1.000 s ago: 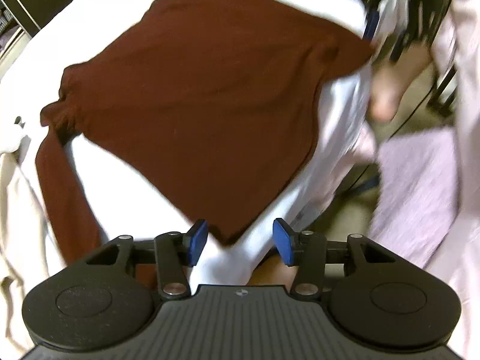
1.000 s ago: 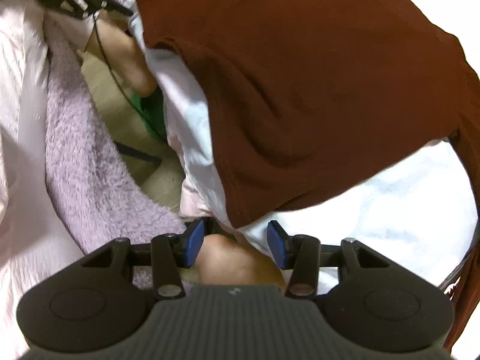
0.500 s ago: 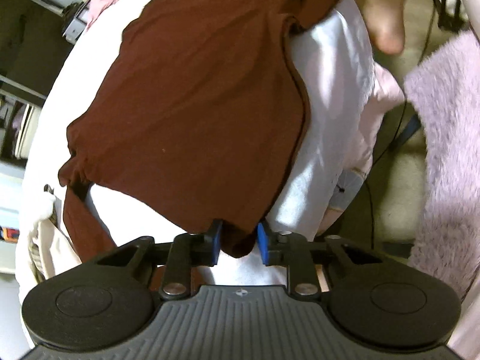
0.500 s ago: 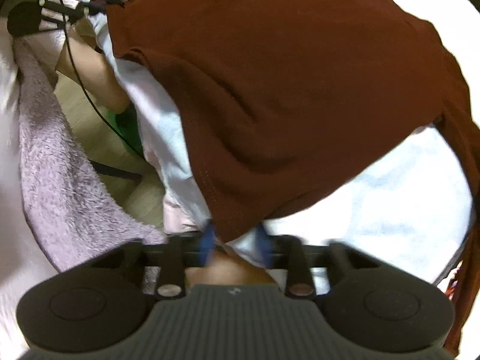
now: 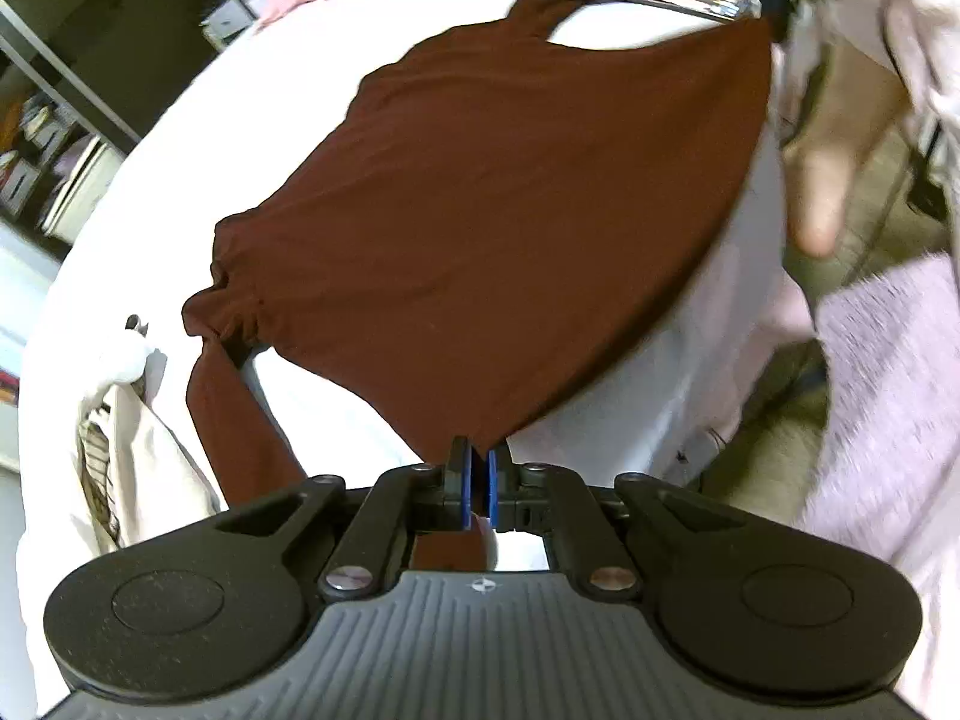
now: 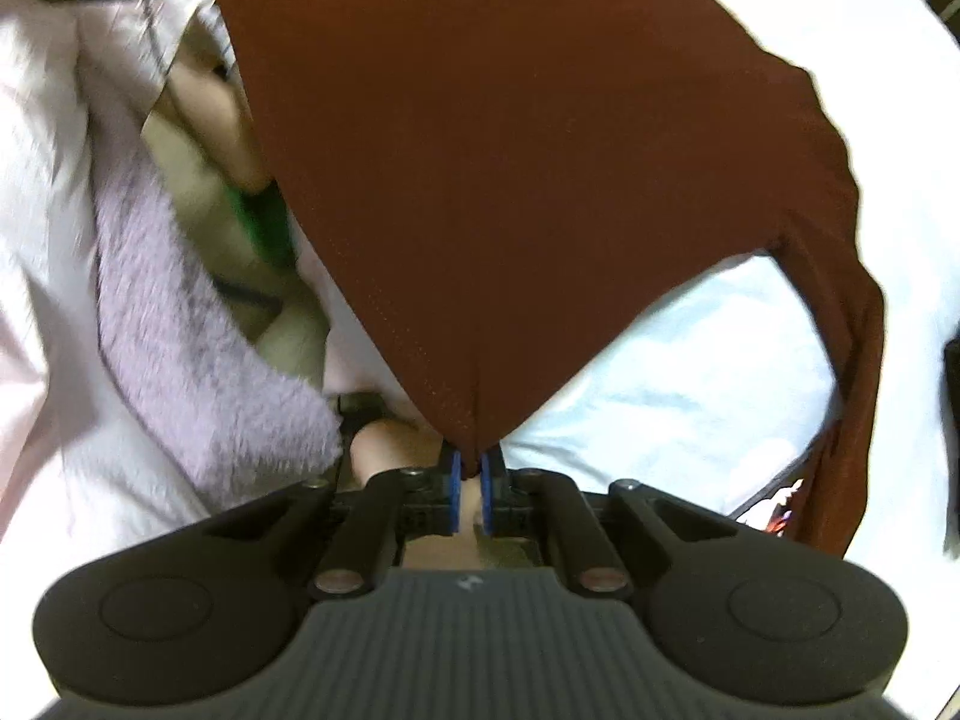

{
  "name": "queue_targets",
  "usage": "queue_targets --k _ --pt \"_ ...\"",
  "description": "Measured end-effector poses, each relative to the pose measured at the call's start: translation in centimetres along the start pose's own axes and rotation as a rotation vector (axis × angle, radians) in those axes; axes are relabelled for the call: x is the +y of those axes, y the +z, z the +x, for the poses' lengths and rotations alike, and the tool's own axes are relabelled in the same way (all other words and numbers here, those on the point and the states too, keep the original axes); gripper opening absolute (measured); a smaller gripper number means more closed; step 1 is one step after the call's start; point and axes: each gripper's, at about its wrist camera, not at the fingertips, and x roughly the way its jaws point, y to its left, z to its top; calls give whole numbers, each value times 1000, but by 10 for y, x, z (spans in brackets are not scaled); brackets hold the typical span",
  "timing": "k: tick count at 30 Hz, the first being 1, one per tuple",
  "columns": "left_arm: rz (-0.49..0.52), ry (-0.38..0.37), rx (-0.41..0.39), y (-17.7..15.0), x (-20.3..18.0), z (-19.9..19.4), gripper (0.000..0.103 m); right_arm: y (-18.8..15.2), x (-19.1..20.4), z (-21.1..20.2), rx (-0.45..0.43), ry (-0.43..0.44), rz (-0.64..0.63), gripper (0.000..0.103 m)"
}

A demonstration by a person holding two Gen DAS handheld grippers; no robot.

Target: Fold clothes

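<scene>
A brown long-sleeved shirt [image 5: 510, 210] lies spread on a white bed sheet [image 5: 336, 414], its near edge lifted off the sheet. My left gripper [image 5: 478, 468] holds one hem corner, its jaws closing tight with the blue pads pressing on the fabric. In the right wrist view the shirt [image 6: 510, 150] rises in a tent from the sheet [image 6: 690, 372] to my right gripper [image 6: 471, 474], whose jaws are closing on the other hem corner. One sleeve [image 5: 234, 420] trails at the left, the other sleeve [image 6: 852, 360] hangs at the right.
A lilac fuzzy cloth [image 5: 888, 360] hangs beside the bed's edge, over the floor. A person's bare leg [image 5: 828, 180] stands there too. A beige garment pile [image 5: 138, 450] lies left on the sheet. Dark shelves [image 5: 54, 138] stand beyond the bed.
Both grippers went from open around the hem corners to shut on them. Both have since risen, pulling the shirt's near edge up off the sheet.
</scene>
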Motion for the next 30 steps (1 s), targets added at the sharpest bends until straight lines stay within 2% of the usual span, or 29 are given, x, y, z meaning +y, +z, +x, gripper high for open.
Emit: queue_targets --k 4,7,9,10,11,12,13,15,19,22,23,27,30 --pt "110 -57 57 -4 -11 2 3 2 6 30 64 19 -34 8" --pt "139 -81 97 -6 -20 19 3 5 2 43 78 35 -23 8" --pt "136 -75 123 -7 -22 32 3 6 0 46 81 45 -18 15" --pt "123 -94 130 -7 -21 38 3 6 -1 45 81 49 -13 16" --pt "111 -110 136 -8 -20 41 4 5 -3 44 80 52 -8 22" --pt "101 -126 141 -8 -20 44 6 5 -3 41 73 52 5 32" --pt "88 -137 138 -8 -17 43 8 5 -6 39 64 46 19 35" --pt "64 -158 129 -7 -12 39 19 6 -14 33 43 32 50 35" --pt "-51 -187 70 -4 13 25 29 13 -30 21 -24 -17 122 36" --pt "-183 -152 22 -7 43 12 33 24 -35 14 -92 -29 160 36" --pt "-207 -138 18 -9 50 10 40 29 -37 13 -116 -24 173 37" --pt "-232 -67 68 -19 64 11 51 52 -40 10 -201 4 208 38" --pt "-242 -57 124 -21 65 26 53 69 -40 16 -235 17 200 39"
